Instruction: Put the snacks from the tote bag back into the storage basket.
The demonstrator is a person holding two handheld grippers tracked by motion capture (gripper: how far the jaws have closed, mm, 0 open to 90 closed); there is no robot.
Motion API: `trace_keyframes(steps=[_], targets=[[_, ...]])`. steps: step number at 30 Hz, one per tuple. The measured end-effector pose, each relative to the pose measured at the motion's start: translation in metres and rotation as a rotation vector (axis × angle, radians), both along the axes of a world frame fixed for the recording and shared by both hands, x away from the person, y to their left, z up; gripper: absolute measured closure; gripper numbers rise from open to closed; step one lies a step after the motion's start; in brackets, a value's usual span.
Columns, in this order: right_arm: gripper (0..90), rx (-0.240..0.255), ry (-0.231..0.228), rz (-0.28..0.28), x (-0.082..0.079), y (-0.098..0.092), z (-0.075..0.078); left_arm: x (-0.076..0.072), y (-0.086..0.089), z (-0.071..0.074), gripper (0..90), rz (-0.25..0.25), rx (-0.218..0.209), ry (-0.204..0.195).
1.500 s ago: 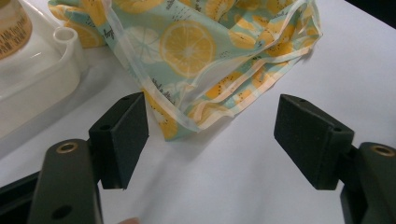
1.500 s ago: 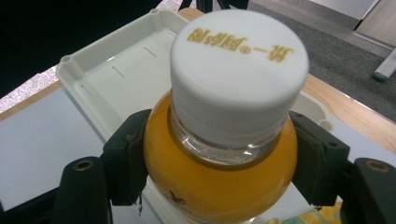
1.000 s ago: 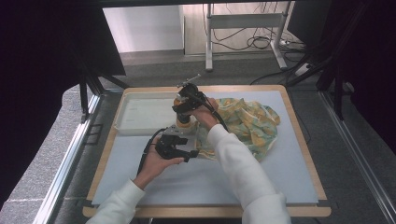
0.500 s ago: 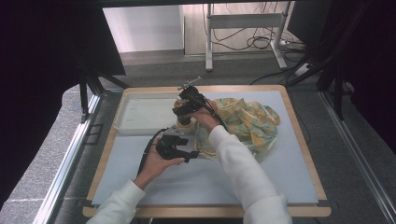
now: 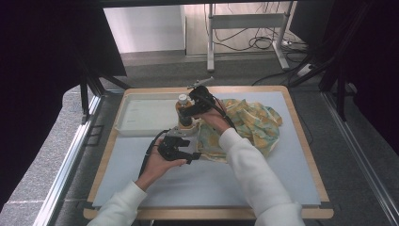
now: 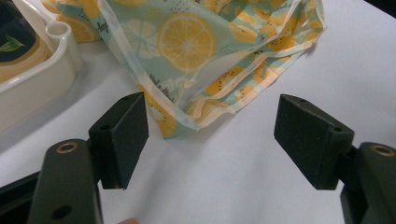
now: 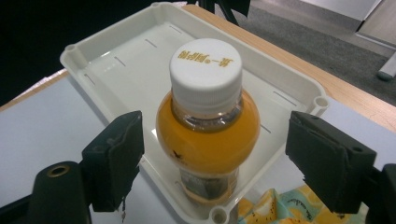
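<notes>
— Where do we stand with the bottle?

— The orange drink bottle (image 7: 208,126) is upright in the near corner of the white tray (image 7: 116,70), white cap on. Our right gripper (image 7: 212,158) has its jaws wide on either side of it, and they have just been opening; the bottle is between them but the pads are clear of its sides. From above, the right gripper (image 5: 195,104) sits right at the bottle (image 5: 182,109).

— And the left?

— The left gripper (image 6: 212,140) is low over the desk (image 5: 211,181) with its jaws wide and nothing between them, pointed at the loose corner of the lemon-print cloth bag (image 6: 205,51). In the high view the left gripper (image 5: 175,148) is just beside the bag's (image 5: 249,127) near edge.

— What could go wrong from here?

— We think the bottle is the risk. It stands tight in the corner, near the rim (a tall thing on a small base), so a pad brushing it as we draw away could tip it over the rim onto the bag. The trailing cable (image 5: 149,153) could also snag the tray's edge.

— Anything we can't make out?

— The bottle's foot is hidden behind the tray rim in the right gripper view, so we can't tell whether it sits flat. Its label is too small to read. The bag's mouth is lost in its folds, and our right forearm (image 5: 249,174) covers part of it from above.
</notes>
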State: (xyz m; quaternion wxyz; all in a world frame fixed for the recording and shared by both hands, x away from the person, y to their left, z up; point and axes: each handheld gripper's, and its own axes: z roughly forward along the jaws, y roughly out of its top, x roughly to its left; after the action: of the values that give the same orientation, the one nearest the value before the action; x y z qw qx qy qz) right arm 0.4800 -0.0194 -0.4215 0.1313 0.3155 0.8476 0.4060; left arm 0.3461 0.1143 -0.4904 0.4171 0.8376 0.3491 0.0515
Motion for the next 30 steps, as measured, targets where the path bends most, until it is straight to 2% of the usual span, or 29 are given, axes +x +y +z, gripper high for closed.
trace_keyframes(steps=[5,12,19,22,30], targets=[[20.3,0.023,-0.009,0.011,-0.007,-0.012,0.003,-0.001,0.002,0.002,26.0,0.005,-0.005,-0.001],[21.4,0.017,-0.030,0.022,-0.020,-0.032,0.008,-0.002,0.006,0.001,26.0,0.021,-0.004,-0.007],[22.6,0.031,-0.033,0.013,-0.036,-0.068,0.009,-0.004,0.010,-0.001,26.1,0.033,0.002,-0.004],[23.8,0.040,-0.042,-0.008,-0.044,-0.084,0.006,-0.005,0.010,-0.002,26.1,0.035,0.005,-0.002],[23.8,0.061,-0.031,-0.029,-0.071,-0.130,-0.005,-0.004,0.008,-0.005,26.0,0.041,0.016,0.004]])
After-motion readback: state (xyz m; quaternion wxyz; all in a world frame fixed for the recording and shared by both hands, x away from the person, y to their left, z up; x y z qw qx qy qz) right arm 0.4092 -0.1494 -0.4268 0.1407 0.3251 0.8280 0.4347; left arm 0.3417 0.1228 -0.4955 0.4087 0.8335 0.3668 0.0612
